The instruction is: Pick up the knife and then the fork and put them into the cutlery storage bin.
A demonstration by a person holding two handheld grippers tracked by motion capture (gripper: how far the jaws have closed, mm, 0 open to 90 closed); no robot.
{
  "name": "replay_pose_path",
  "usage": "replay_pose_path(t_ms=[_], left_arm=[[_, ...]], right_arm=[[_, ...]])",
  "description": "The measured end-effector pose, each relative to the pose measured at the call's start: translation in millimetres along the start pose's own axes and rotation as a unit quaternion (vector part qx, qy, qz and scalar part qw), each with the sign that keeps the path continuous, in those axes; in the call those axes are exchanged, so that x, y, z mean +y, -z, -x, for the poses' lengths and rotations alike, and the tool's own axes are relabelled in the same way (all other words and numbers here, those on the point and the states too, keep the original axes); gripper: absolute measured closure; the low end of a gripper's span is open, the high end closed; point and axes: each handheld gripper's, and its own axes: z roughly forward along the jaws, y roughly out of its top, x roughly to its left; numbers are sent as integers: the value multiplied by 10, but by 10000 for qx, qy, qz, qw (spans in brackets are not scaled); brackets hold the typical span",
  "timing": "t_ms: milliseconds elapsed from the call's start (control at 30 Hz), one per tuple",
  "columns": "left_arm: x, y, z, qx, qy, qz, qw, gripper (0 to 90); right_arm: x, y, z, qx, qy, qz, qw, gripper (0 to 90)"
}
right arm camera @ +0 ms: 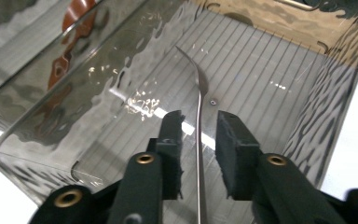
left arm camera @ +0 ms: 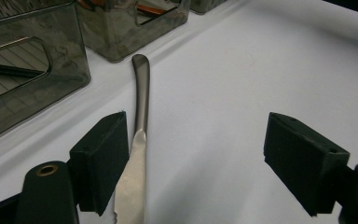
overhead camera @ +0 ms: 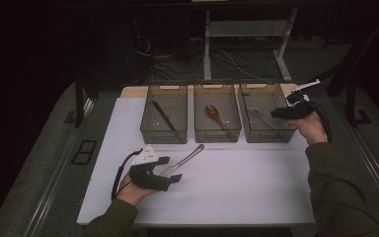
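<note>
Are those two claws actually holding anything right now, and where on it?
No. The right gripper straddles a fork's handle in the right bin, pads apart from it. The left gripper stands open around the knife, which lies on the table.

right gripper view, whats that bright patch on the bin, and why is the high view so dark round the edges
Right gripper view: glare on the wavy clear wall of the right bin, which also warps the red spoon behind it. High view: light falls on the white table, the floor around it is nearly black. Left gripper view: evenly lit, with the knife sharp and the jaws slightly soft.
</note>
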Motion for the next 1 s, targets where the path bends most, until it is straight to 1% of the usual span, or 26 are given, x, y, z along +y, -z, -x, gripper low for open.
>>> replay_pose_path(t_ms=[100, 167, 200, 267, 367, 400, 467, 567, 633, 667, 700, 767, 833, 867, 933, 967, 1000], left_arm=[[0, 0, -1, 2, 7, 4, 10000, 214], [1, -4, -4, 0, 0, -3, 10000, 214], [3, -4, -6, 8, -14, -10, 10000, 214], [6, -5, -15, 12, -31, -12, 10000, 214], [12, -10, -28, 46, -10, -19, 10000, 217], [13, -12, -32, 59, -8, -23, 10000, 218], [18, -20, -42, 91, -3, -35, 10000, 225], [29, -32, -65, 155, 17, -73, 9999, 243], [39, -40, -86, 185, 12, -91, 9998, 258], [45, -44, -100, 216, 8, -99, 9997, 268], [48, -48, -114, 237, 26, -106, 9997, 281], [53, -61, -146, 270, 49, -135, 9995, 299], [49, -78, -175, 283, 71, -175, 9994, 324], [48, -87, -191, 283, 63, -206, 9994, 334], [49, -112, -206, 280, 88, -240, 9993, 361], [50, -125, -214, 277, 51, -271, 9992, 368], [53, -142, -214, 275, 57, -286, 9992, 376]], right_arm=[[-44, 57, -15, 103, -72, 155, 9998, 574], [-85, 110, -39, 178, -122, 310, 9993, 518], [-106, 147, -56, 252, -196, 384, 9988, 490], [-151, 224, -101, 433, -185, 546, 9974, 454], [-222, 340, -210, 574, -56, 693, 9959, 415], [-252, 376, -252, 633, 4, 739, 9953, 415], [-318, 430, -341, 813, 132, 801, 9934, 406], [-411, 474, -496, 987, 337, 752, 9917, 394], [-459, 486, -594, 1065, 449, 730, 9906, 345], [-481, 493, -640, 1121, 506, 718, 9898, 344], [-504, 501, -683, 1201, 507, 719, 9889, 341], [-556, 509, -765, 1411, 515, 751, 9858, 317], [-620, 502, -850, 1409, 641, 774, 9849, 310], [-656, 505, -888, 1411, 677, 782, 9846, 307], [-733, 498, -952, 1505, 739, 809, 9825, 298], [-773, 494, -981, 1519, 756, 818, 9821, 296], [-815, 488, -1010, 1508, 785, 822, 9820, 291]])
